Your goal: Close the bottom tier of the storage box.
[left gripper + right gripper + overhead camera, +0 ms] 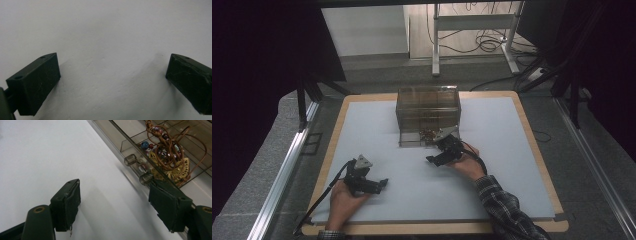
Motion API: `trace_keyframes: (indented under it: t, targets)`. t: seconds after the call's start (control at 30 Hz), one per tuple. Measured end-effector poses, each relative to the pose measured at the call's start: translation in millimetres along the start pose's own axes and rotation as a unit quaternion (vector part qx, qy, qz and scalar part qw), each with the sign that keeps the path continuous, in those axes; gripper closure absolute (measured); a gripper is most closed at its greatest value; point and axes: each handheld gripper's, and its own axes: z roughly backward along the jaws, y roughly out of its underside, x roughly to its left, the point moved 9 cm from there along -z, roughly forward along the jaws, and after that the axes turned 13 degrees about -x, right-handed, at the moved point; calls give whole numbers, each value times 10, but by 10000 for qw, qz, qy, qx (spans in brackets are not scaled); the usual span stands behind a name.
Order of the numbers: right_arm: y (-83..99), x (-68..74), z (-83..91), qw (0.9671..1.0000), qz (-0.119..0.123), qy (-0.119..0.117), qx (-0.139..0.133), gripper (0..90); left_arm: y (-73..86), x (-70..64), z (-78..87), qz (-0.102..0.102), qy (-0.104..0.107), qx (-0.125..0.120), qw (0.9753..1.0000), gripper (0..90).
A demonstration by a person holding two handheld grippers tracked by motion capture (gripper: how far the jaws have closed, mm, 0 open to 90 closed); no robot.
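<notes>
A smoky clear drawer box [428, 107] stands at the middle back of the white mat [492, 165]. Its bottom drawer [130, 147] is pulled out toward me and holds a tangle of jewellery [170, 157]: brown cord, coloured beads and a gold filigree piece. Two small clear knobs [130, 159] stick out of the drawer front. My right gripper [117, 202] is open just in front of that drawer, its right jaw close under the nearer knob; it sits at the drawer's front right [434, 160]. My left gripper [112, 72] is open over bare mat near the front left [383, 183].
The mat lies on a wooden board [532, 145] with wide bare room to the left and right of the box. A metal rail [282, 175] runs along the left side. A desk frame and cables [482, 40] stand on the floor beyond.
</notes>
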Motion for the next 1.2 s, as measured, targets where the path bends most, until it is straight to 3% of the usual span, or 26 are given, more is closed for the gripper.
trace_keyframes:
  t: [1.2]
  targets:
    - [-48,-116,-71,10000,-74,32,-45,249,0,0,0,0,0,1,10000,0]
